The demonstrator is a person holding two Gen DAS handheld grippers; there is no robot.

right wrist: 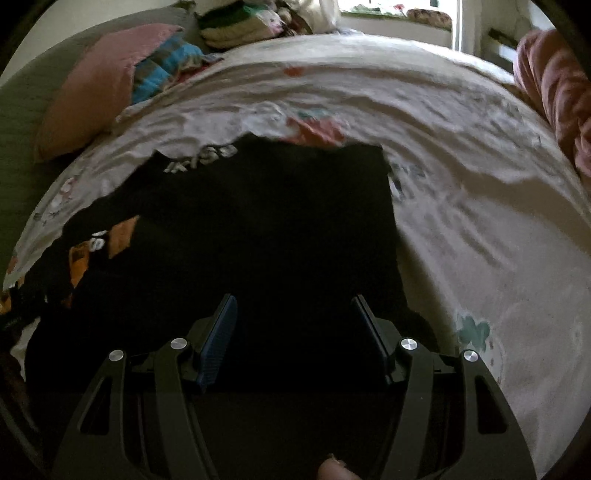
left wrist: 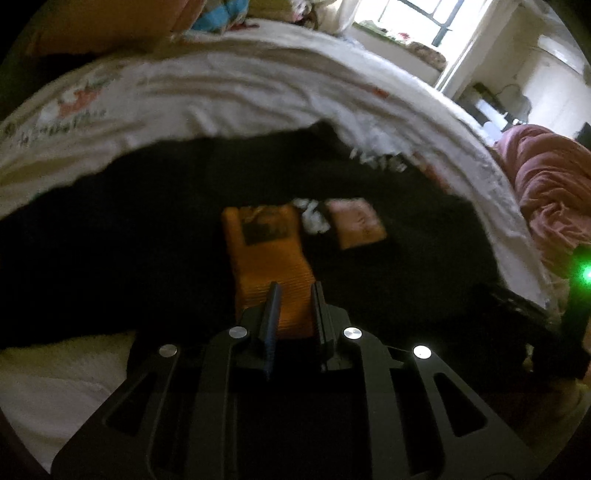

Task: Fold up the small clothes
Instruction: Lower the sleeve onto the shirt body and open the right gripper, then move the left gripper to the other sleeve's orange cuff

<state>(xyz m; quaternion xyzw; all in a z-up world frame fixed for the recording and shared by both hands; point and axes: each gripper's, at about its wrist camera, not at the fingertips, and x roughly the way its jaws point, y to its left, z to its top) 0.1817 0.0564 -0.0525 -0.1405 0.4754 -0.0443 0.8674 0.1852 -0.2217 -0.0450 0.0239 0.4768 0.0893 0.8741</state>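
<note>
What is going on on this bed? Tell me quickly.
A person is folding a black garment with orange and pink printed patches spread on a white printed bedsheet. The left gripper has its fingers narrowly apart over the orange patch; whether it pinches fabric is unclear. The right gripper hangs open over the garment's plain black part, holding nothing.

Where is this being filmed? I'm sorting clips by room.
Most likely a bedroom: a bed with a wrinkled printed sheet, a pink pillow at its head, and a window beyond.
</note>
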